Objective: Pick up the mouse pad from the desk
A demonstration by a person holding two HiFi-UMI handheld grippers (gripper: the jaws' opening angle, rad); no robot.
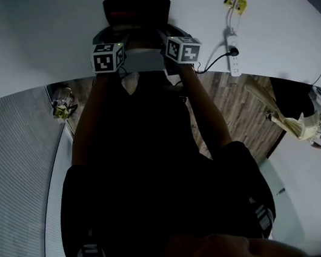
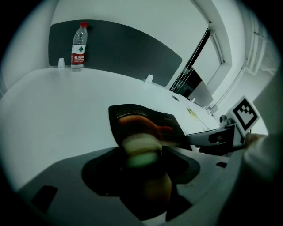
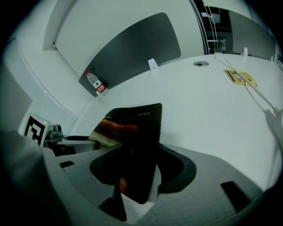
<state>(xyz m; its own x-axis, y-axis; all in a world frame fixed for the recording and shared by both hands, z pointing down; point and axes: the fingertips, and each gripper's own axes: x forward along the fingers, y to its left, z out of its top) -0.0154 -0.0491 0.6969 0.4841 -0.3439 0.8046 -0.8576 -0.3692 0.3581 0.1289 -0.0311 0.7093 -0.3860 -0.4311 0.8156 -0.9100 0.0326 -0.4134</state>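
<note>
Mouse pad [image 1: 137, 9] lies upper centre on white desk [image 1: 33, 36]. Right gripper [image 3: 135, 176] clamps its near edge. Left gripper [image 2: 143, 152] stands wide, pad edge between its jaws. Broad desk surface at left; power strip [image 1: 233, 56] at right.

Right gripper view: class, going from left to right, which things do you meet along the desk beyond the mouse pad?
bottle → clip → hole → yellow tag
</note>
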